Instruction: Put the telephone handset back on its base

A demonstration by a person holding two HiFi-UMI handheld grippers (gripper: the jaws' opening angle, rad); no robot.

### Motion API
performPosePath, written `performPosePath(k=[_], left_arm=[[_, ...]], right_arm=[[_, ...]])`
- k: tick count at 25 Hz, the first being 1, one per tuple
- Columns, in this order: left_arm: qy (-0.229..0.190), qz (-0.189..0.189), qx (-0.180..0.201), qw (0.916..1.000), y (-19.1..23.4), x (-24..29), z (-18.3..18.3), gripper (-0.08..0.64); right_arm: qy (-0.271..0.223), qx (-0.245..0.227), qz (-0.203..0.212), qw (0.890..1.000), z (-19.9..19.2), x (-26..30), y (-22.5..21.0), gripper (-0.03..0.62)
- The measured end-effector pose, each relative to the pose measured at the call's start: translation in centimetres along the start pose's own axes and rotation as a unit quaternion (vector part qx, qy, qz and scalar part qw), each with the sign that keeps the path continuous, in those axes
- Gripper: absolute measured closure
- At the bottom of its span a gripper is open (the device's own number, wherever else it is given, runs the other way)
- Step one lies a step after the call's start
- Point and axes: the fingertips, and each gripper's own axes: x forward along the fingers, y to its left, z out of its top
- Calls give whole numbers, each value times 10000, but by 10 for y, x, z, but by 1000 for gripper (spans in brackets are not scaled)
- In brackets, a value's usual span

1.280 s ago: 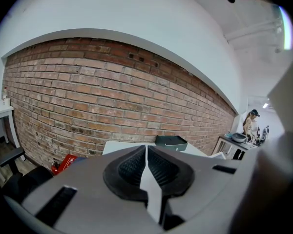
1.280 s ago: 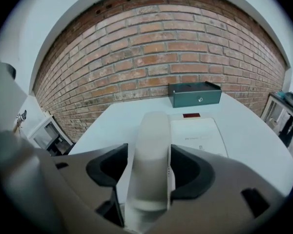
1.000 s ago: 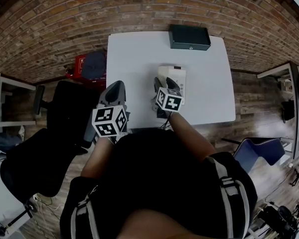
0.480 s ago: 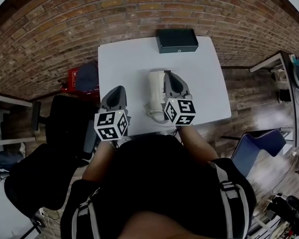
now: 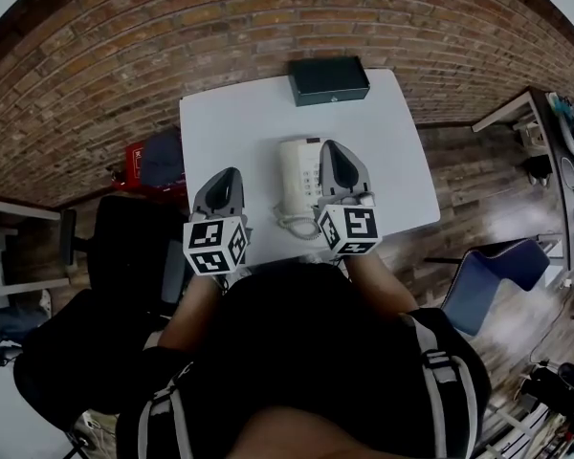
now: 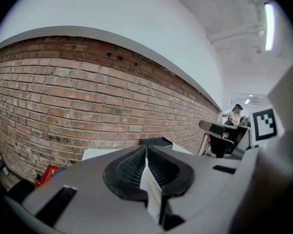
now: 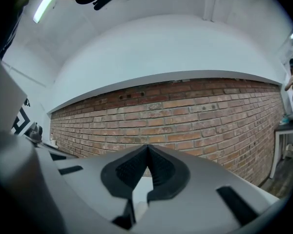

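Work surface: a white table [image 5: 220,127] stands against a brick wall [image 5: 172,27]. A black box [image 5: 328,80] sits at the far edge of the table.

Task item: the white telephone base [image 5: 309,172] lies at the centre of the table. The handset [image 5: 288,170] lies lengthwise along the left part of the base. At this size, full seating in the cradle cannot be confirmed. The coiled cord [image 5: 292,226] is bunched on the table at the near end of the telephone.

Right gripper [image 5: 330,147]: positioned over the right edge of the telephone, tips pointing far. In the right gripper view, the right gripper's [image 7: 147,152] jaws are clenched, pad against pad at the tips. Nothing is held between them. The view beyond them shows only the brick wall and a white ceiling.

Left gripper [image 5: 228,173]: positioned over the near left part of the table, well apart from the telephone, tips pointing far. In the left gripper view, the left gripper's [image 6: 146,154] jaws are also clenched and hold nothing. The black box and the far table edge show just beyond the tips.

Surroundings: a black chair [image 5: 124,247] stands left of the table, a blue chair [image 5: 483,290] near right.
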Motion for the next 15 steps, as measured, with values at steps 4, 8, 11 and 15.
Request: performPosePath(k=[4,8,11,15], left_arm=[[-41,-30,10,10000,-1,0,2,548],[-75,-28,19,10000,-2,0,4,548],[-86,-6,11,10000,0,-1,5,548],[-83,17,-6,10000,2,-3,4,548]], right_arm=[[79,24,-10,10000,-3,1,-1,594],[155,57,8,9999,-7,3,-2,594],[196,67,32,9998,-9,4,0,594],[217,98,80,9997,-11,4,3,594]])
